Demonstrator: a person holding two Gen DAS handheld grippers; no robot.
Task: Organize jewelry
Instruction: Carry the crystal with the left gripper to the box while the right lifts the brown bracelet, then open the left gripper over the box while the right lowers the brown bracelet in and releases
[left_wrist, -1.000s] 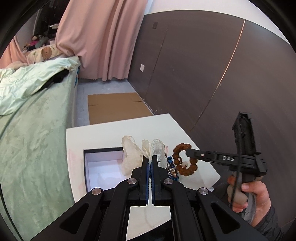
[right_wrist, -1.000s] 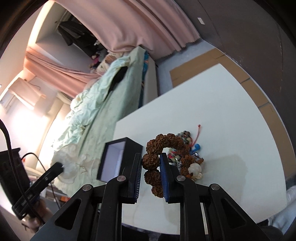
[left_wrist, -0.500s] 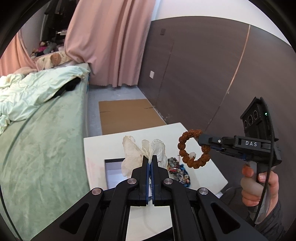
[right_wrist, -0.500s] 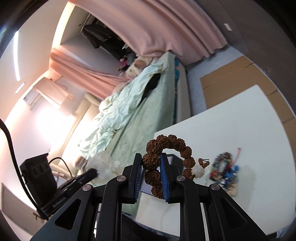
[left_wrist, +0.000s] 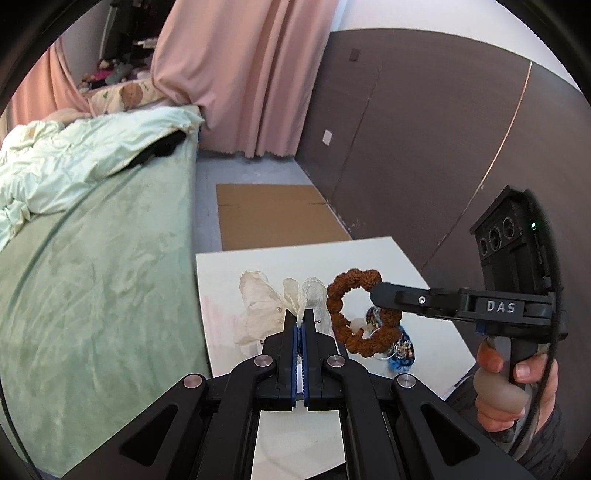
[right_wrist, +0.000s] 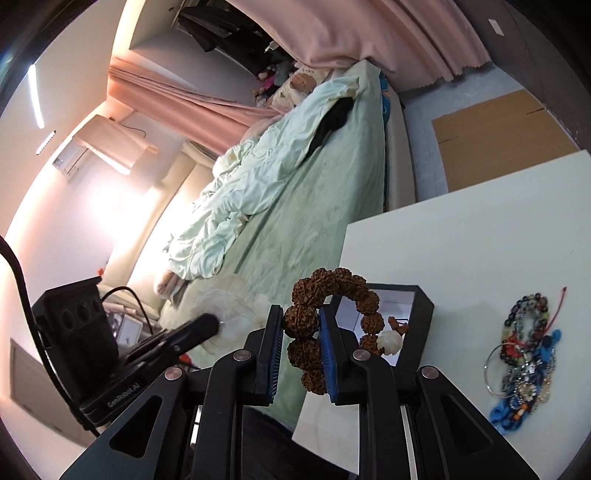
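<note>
My left gripper (left_wrist: 300, 320) is shut on a sheer white organza pouch (left_wrist: 260, 308) and holds it above the white table (left_wrist: 295, 254). My right gripper (right_wrist: 301, 341) is shut on a brown bracelet of rough seed beads (right_wrist: 334, 286) with one white bead (right_wrist: 388, 341); the bracelet hangs in the air, also in the left wrist view (left_wrist: 356, 312), just right of the pouch. The pouch shows in the right wrist view (right_wrist: 229, 310) to the left. A black box with a white inside (right_wrist: 417, 325) stands open on the table below the bracelet.
A pile of mixed beaded jewelry with blue cord (right_wrist: 524, 354) lies on the table's right part, also in the left wrist view (left_wrist: 400, 350). A bed with a green cover (left_wrist: 92, 277) runs along the table's left edge. Flat cardboard (left_wrist: 277, 214) lies on the floor beyond.
My right gripper has lifted the brown bracelet off the jewelry pile and carried it left, up beside the pouch. My left gripper has risen with the pouch.
</note>
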